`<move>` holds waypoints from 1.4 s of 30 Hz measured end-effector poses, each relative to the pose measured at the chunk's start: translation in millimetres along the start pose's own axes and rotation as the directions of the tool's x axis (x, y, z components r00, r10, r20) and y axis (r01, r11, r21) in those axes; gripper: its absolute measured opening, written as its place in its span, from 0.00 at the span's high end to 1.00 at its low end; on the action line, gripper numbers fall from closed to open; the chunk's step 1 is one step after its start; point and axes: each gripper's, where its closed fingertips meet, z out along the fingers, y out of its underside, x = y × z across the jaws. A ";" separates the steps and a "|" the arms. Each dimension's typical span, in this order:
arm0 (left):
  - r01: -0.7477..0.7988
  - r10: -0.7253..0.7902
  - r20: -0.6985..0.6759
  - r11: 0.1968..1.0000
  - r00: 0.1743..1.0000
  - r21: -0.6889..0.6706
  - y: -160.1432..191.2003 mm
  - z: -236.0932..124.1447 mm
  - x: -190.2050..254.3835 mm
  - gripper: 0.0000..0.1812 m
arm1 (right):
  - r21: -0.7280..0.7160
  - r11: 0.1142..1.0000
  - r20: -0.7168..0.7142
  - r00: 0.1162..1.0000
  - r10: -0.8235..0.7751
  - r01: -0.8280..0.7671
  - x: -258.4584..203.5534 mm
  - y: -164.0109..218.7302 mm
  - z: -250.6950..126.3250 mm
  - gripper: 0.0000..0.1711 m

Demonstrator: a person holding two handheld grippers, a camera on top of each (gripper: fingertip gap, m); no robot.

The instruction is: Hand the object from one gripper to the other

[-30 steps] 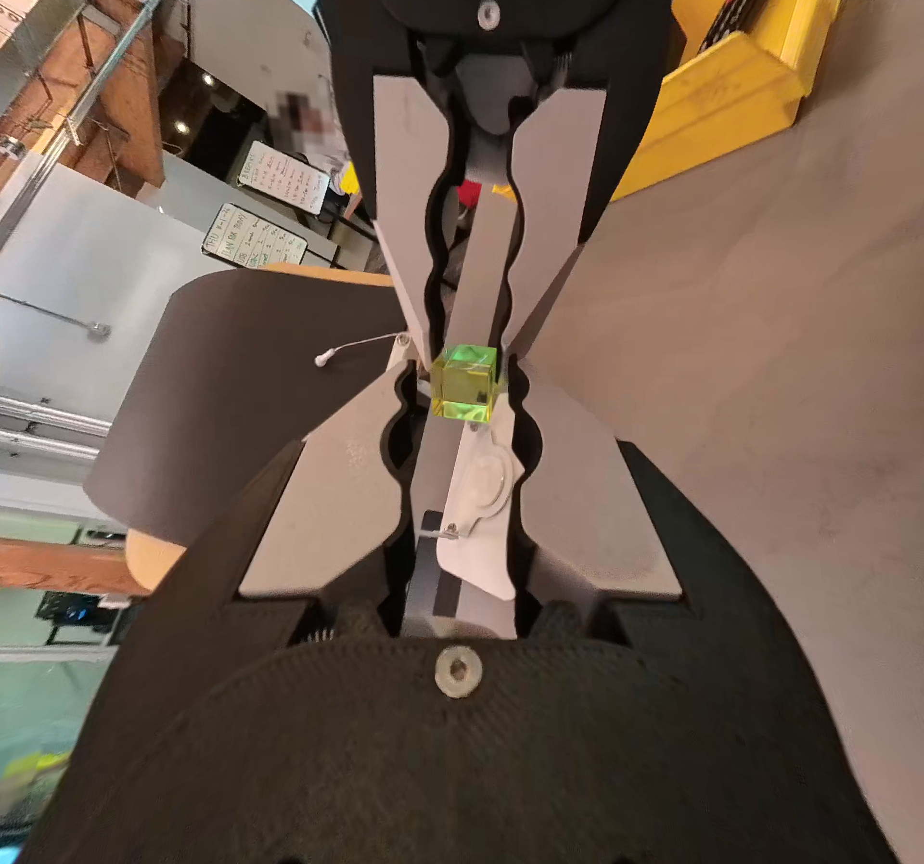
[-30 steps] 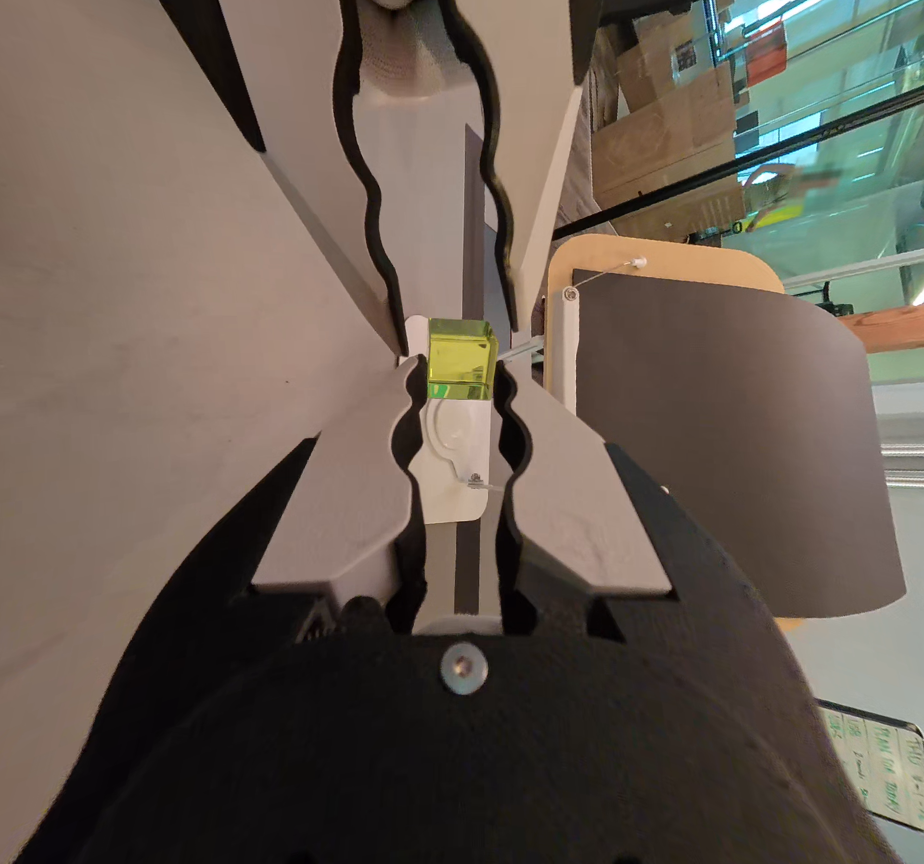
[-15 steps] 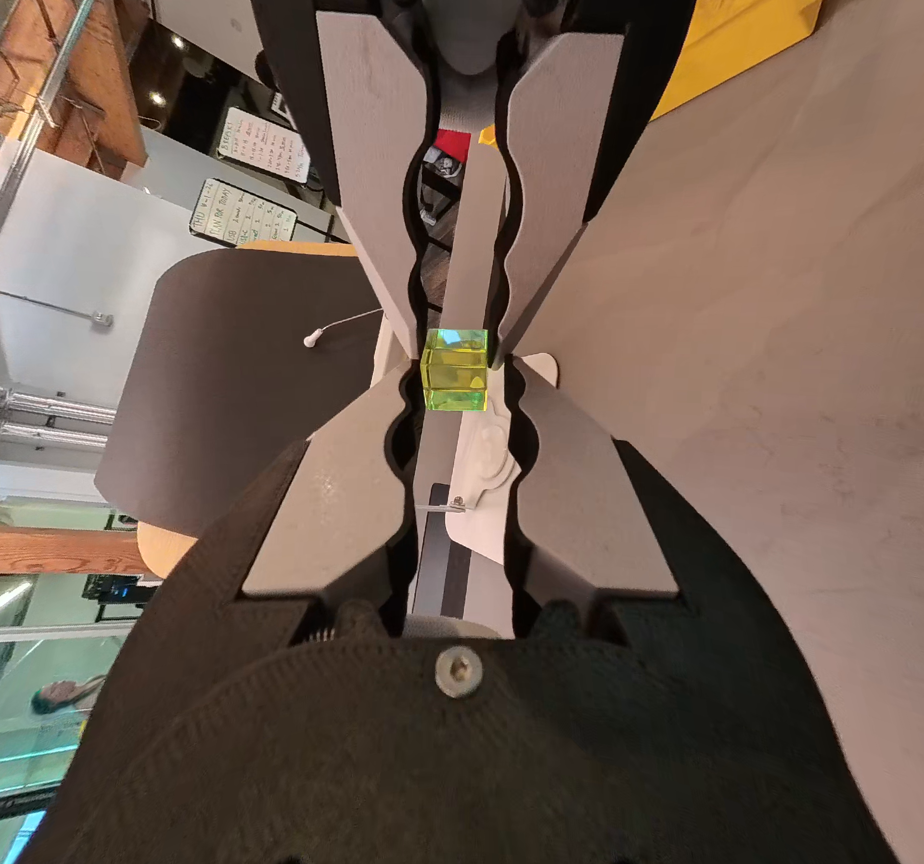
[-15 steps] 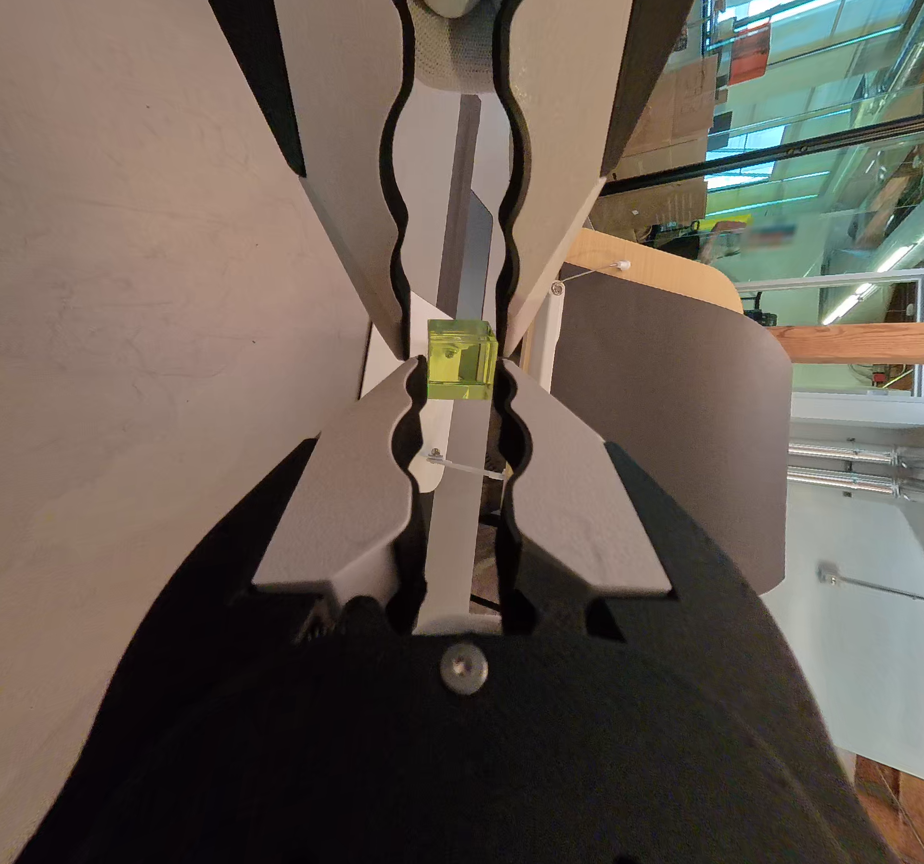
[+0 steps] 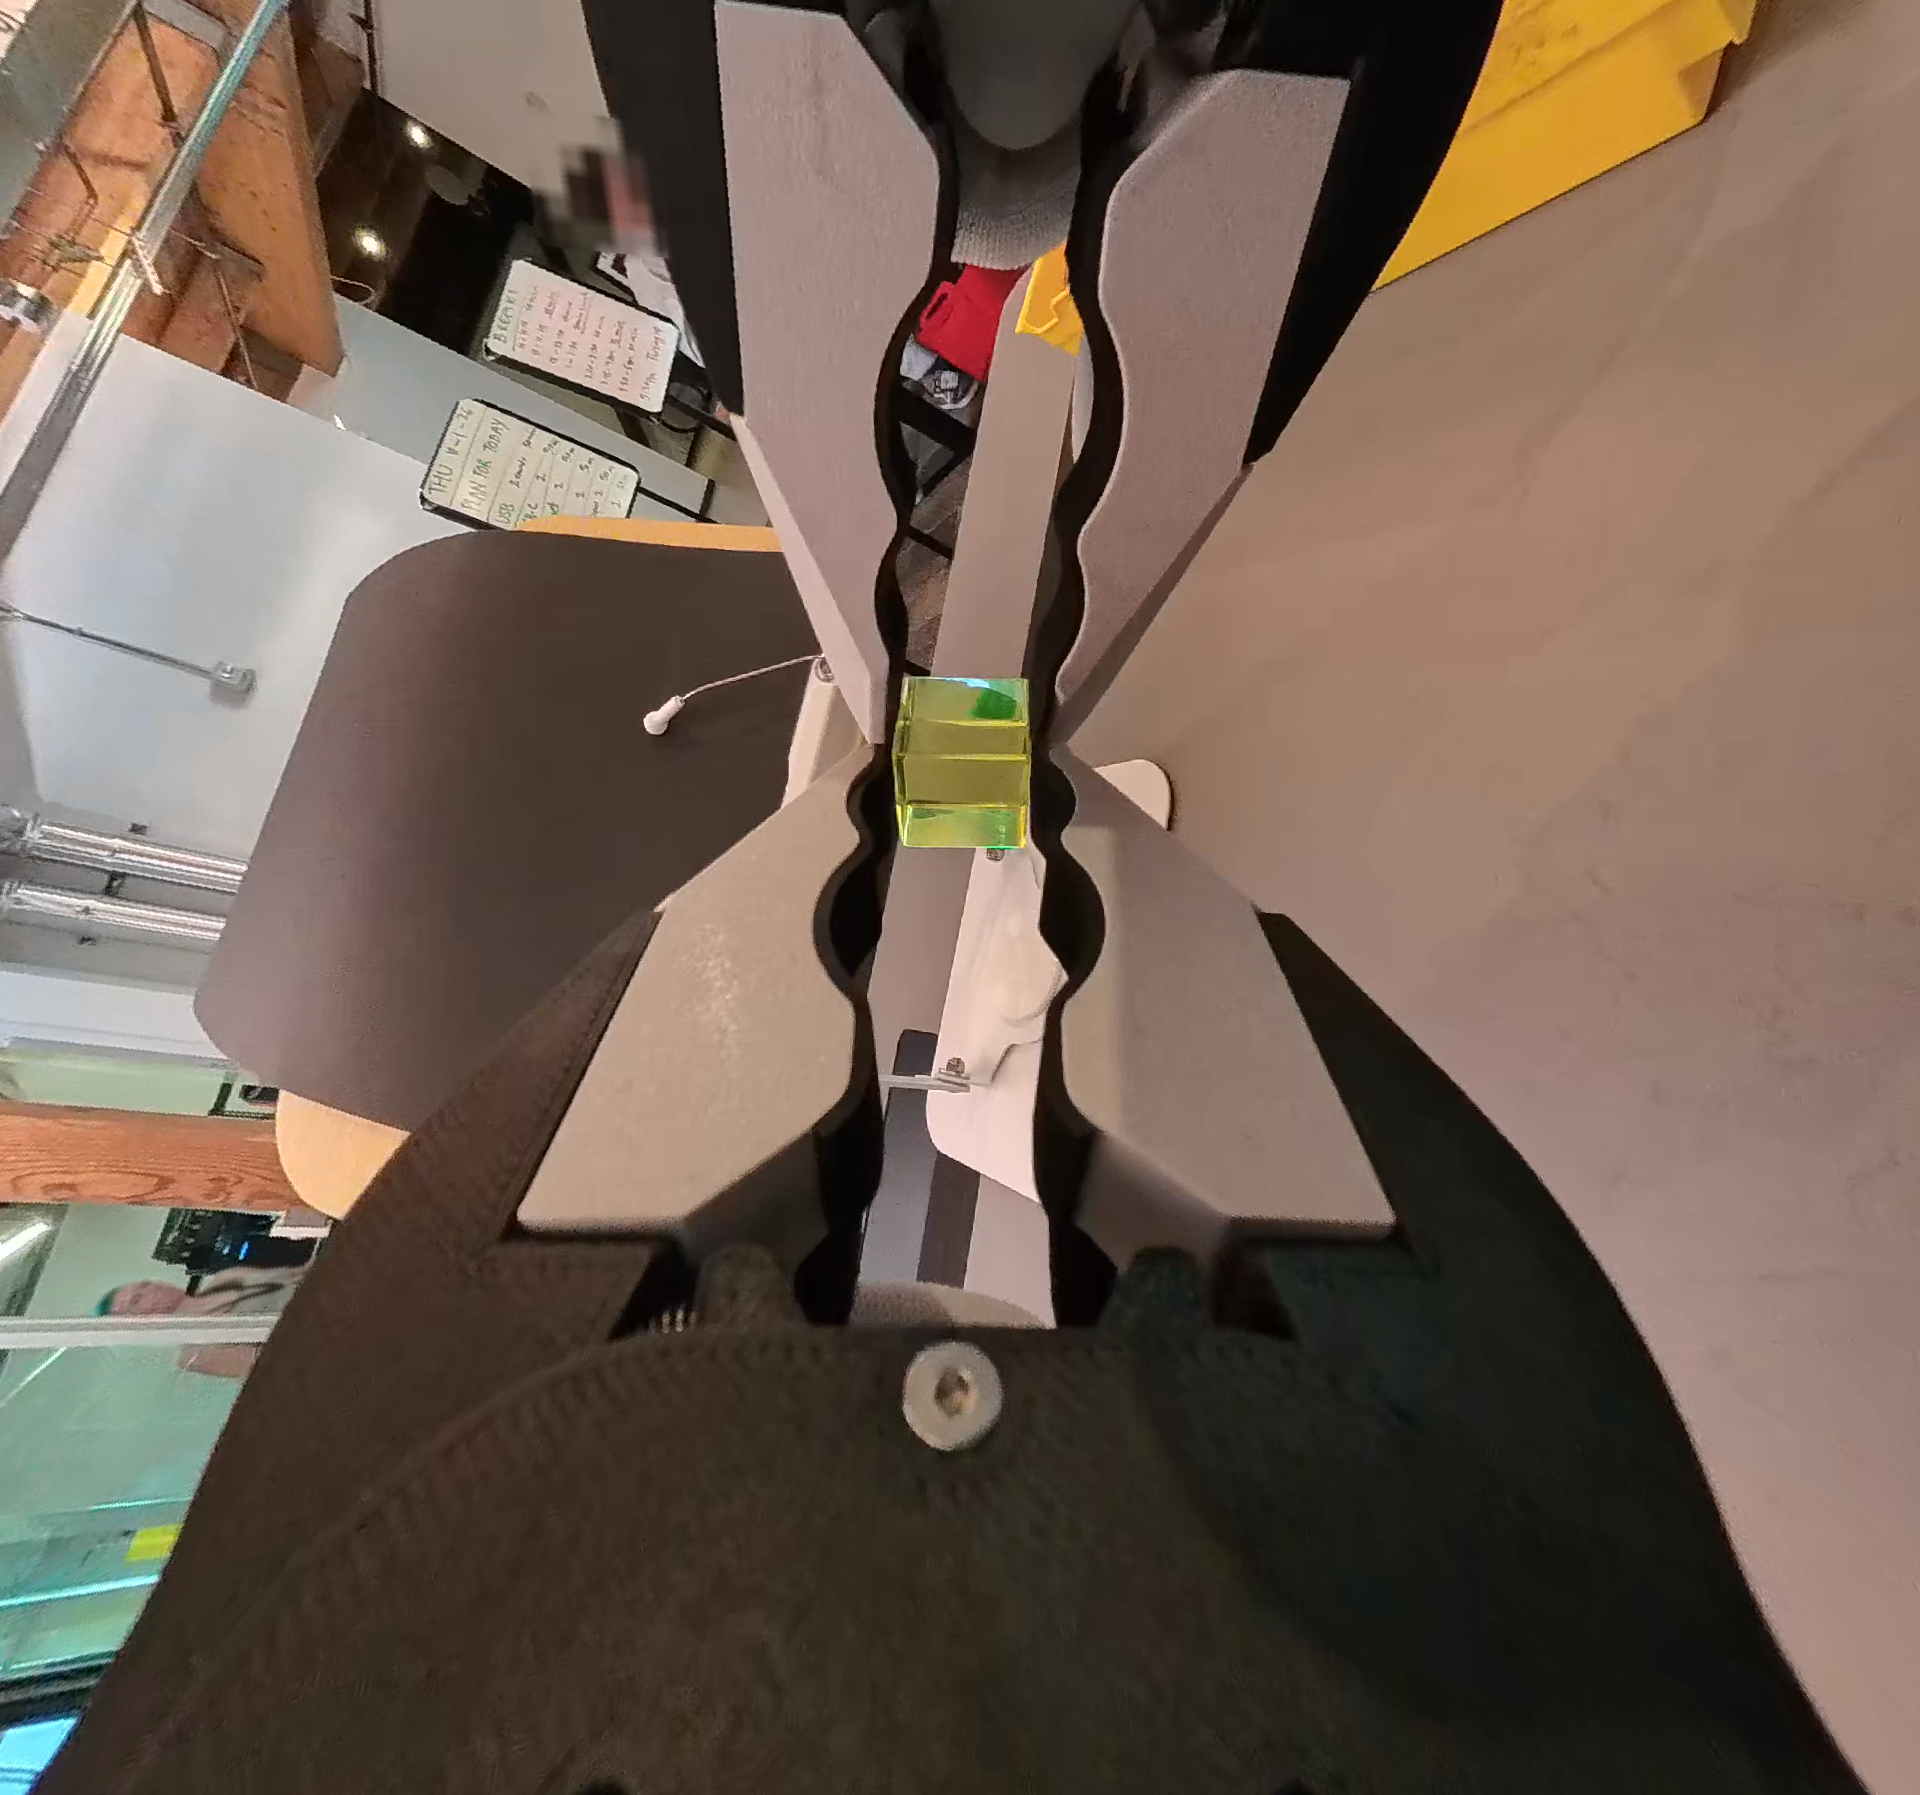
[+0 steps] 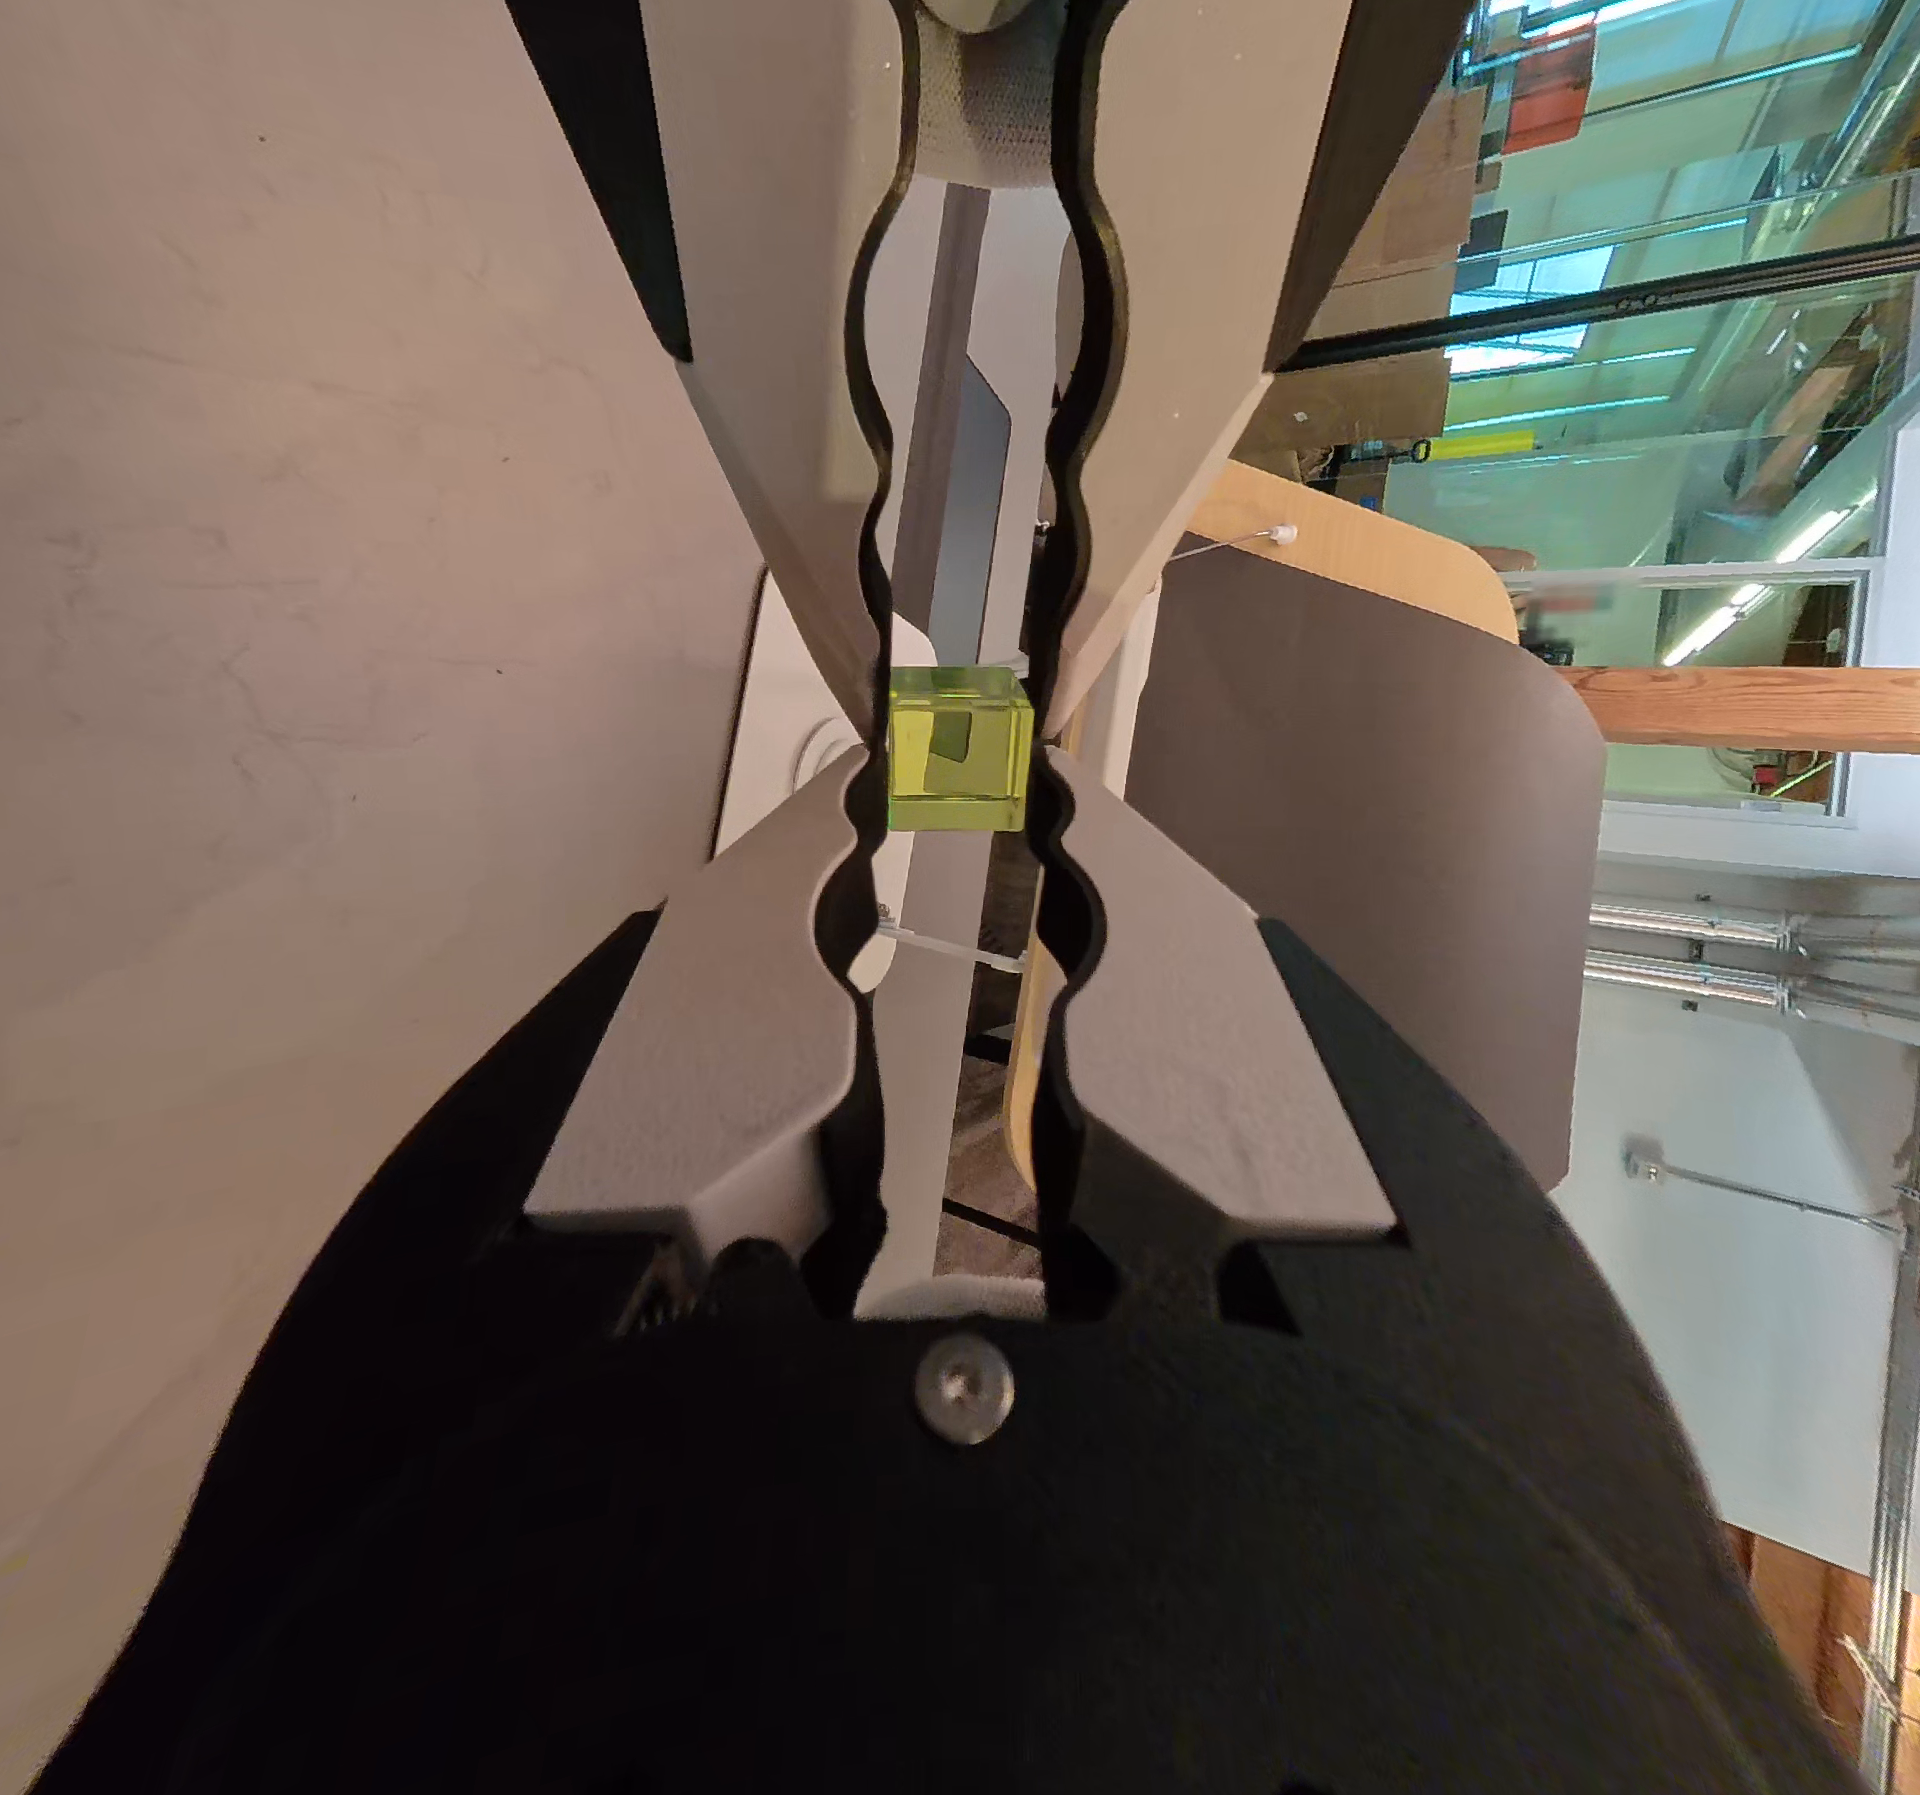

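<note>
A small clear yellow-green cube [image 5: 961, 763] hangs in the air between two grippers that meet tip to tip. In the left wrist view my left gripper [image 5: 961, 795] comes up from below and its pads press the cube's lower sides. The right gripper [image 5: 966, 701] comes down from above and clamps the upper sides. In the right wrist view the cube [image 6: 961, 753] sits between my right gripper's tips [image 6: 961, 779], with the left gripper [image 6: 961, 706] opposite. Both are shut on the cube.
A grey table top [image 5: 1558, 810] lies to one side; it also shows in the right wrist view [image 6: 364, 602]. A yellow bin [image 5: 1558, 83] stands at its far end. A dark curved panel [image 5: 520, 810] on a light wooden board is on the other side, with a white bracket [image 5: 997, 1007] behind the fingers. My two grippers' fingertips are within a few centimetres of each other. Left tips and right tips are each some 30 cm from the dark curved panel [image 5: 520, 810].
The left gripper's fingers have closed in from a wider gap onto the cube. The two grippers have lined up straighter, tip to tip. The cube has stayed between them.
</note>
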 end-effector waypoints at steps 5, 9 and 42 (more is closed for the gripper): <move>0.022 -0.023 0.016 1.000 1.000 0.011 0.2 -0.7 -4.6 0.87 | 0.005 1.000 -0.028 1.000 0.000 0.000 4.9 0.2 -0.7 0.86; 0.113 -0.114 0.038 0.993 0.993 0.020 6.2 -1.8 -15.9 0.87 | 0.015 1.000 -0.137 0.991 -0.001 0.003 23.4 -0.7 -4.2 0.73; 0.784 -0.753 -0.221 0.583 0.620 0.215 10.3 -16.5 -53.7 0.84 | 0.035 0.998 -0.424 0.905 -0.032 0.052 48.8 -9.5 25.2 0.83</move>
